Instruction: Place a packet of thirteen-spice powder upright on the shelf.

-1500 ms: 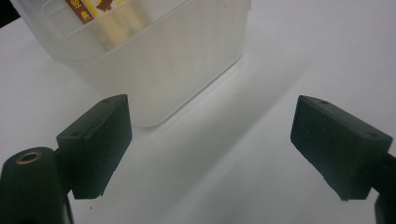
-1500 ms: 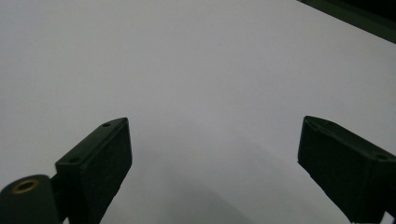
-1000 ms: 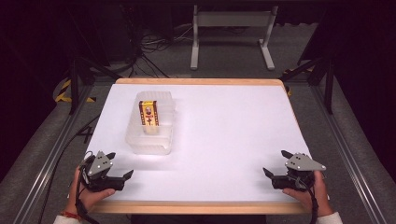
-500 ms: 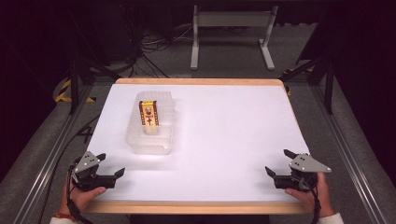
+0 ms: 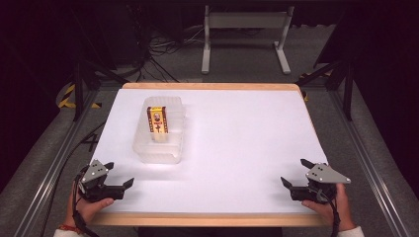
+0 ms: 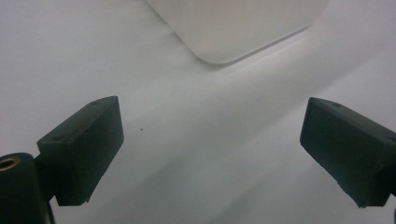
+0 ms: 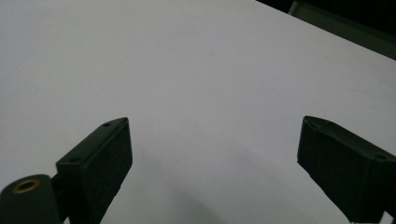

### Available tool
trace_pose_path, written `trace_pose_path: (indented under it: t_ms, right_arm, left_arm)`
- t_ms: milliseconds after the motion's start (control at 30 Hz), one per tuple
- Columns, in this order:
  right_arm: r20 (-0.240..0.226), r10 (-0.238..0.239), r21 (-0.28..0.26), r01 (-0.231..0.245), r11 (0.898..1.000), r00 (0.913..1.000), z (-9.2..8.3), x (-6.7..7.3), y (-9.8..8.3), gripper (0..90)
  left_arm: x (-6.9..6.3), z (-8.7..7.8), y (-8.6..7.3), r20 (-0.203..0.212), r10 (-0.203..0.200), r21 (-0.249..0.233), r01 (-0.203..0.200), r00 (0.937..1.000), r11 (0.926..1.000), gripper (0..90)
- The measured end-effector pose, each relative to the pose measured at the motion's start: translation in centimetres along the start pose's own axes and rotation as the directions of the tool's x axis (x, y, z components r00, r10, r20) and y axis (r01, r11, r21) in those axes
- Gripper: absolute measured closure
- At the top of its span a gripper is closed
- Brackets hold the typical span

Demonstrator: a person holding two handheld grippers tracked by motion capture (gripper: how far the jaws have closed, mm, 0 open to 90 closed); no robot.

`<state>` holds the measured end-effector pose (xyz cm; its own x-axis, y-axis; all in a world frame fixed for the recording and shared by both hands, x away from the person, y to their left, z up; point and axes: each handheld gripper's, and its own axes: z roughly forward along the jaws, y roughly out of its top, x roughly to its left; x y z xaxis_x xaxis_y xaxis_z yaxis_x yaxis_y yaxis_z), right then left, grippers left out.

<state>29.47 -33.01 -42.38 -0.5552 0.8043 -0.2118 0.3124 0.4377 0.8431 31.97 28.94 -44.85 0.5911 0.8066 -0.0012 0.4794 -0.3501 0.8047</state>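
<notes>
We're low at the near left corner of the table (image 5: 237, 123) with our left gripper (image 5: 114, 178), jaws spread wide and holding nothing. Over at the near right corner sits our right gripper (image 5: 295, 174), also gaping, also empty, resting close to the front edge.

Now look ahead of the left one: the clear plastic container (image 5: 159, 132) lies forward and a touch to the right, in the left half of the table, nearer the left edge than the right. Its long axis runs from the near edge toward the far edge, so it presents a short rounded end to us. On top of it sits a small yellow and red box (image 5: 157, 120), lined up along that same axis, toward the far end.

So the left gripper is clearly the nearer hand; the right one is well apart from it, clear across the table. We judge that a reach would go forward from the left corner to that near end.

The left gripper view gives us what the high view can't: the container's (image 6: 233, 28) rounded near corner, frosty and translucent, just past the open jaws, with bare table between. The right gripper view looks over plain white table (image 7: 196, 84) toward the far edge, jaws wide apart.
</notes>
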Motion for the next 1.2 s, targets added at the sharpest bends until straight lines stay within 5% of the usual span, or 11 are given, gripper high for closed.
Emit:
trace_pose_path:
  t_ms: [1200]
  right_arm:
    - [-0.002, -0.001, 0.011, 0.001, 1.0, 1.0, -0.04, -0.04, -0.24, 10.8]
  left_arm:
    - [-0.58, 0.61, 0.34, 0.011, 0.03, 0.022, -0.03, 0.9995, 0.9993, 7.3]
